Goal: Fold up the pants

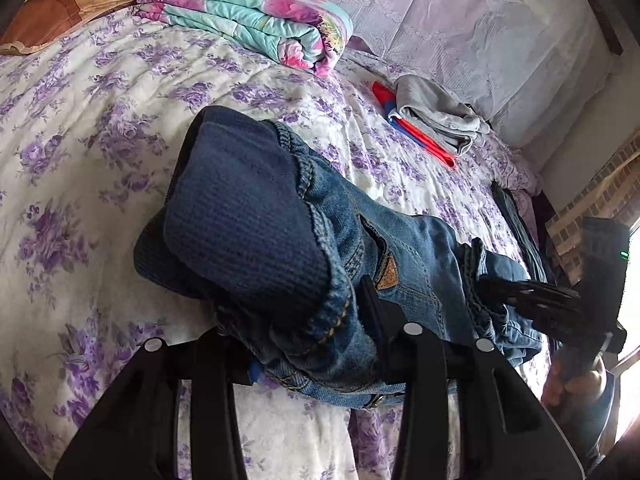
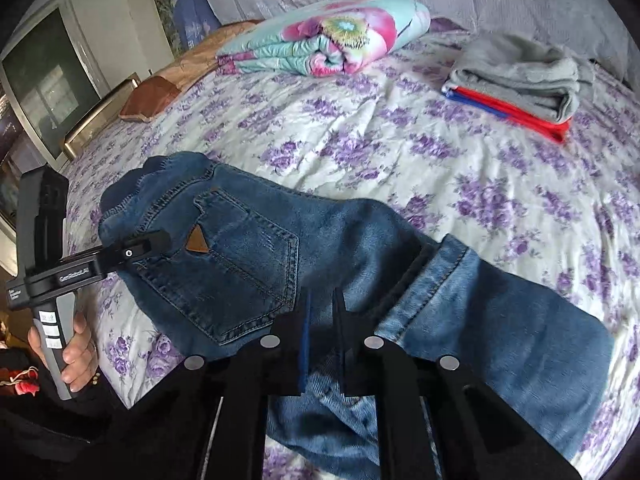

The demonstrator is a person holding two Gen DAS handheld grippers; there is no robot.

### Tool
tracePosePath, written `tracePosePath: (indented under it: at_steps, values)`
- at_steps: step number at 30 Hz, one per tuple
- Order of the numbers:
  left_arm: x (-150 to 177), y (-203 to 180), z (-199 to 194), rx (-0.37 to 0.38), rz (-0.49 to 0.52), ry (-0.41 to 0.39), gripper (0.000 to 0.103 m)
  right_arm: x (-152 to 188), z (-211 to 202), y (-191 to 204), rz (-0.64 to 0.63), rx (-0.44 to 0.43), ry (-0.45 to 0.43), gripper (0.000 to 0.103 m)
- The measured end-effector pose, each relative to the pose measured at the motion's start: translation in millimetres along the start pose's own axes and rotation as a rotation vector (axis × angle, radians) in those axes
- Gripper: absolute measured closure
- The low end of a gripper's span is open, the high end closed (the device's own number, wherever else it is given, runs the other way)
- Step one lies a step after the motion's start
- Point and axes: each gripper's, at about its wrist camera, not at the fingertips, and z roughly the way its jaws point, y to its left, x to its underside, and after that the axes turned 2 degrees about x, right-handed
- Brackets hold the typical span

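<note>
Blue jeans point(image 2: 248, 248) lie folded on the floral bedsheet point(image 2: 400, 152), waistband with dark knit band at the left, cuffs point(image 2: 500, 312) at the right. In the left wrist view the jeans point(image 1: 248, 220) bunch up over my left gripper point(image 1: 304, 344), which is shut on the waist end beside the back pocket with its brown triangular patch point(image 1: 387, 274). It also shows in the right wrist view point(image 2: 148, 246). My right gripper point(image 2: 322, 320) is shut on the folded edge of the jeans near the cuffs; it also shows in the left wrist view point(image 1: 520, 296).
A folded floral quilt point(image 2: 320, 44) lies at the back of the bed. A folded grey garment on red and blue cloth point(image 2: 520, 80) lies at the back right. A brown pillow point(image 2: 152, 98) lies at the far left. A pale curtain hangs behind the bed.
</note>
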Motion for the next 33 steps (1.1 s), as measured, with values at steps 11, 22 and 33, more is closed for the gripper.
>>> tracePosePath:
  at_steps: [11, 22, 33]
  values:
    - [-0.7, 2.5, 1.4, 0.002, -0.001, 0.006, 0.062, 9.7, 0.0, -13.4, 0.100, -0.095, -0.003, 0.089]
    - [-9.9, -18.2, -3.6, -0.062, 0.053, -0.019, 0.064, 64.1, -106.9, -71.8, 0.273, -0.021, -0.280, 0.073]
    - [-11.9, -176.2, -41.8, -0.179, 0.510, -0.179, 0.067, 118.1, -145.9, -105.4, 0.371, -0.050, -0.407, 0.073]
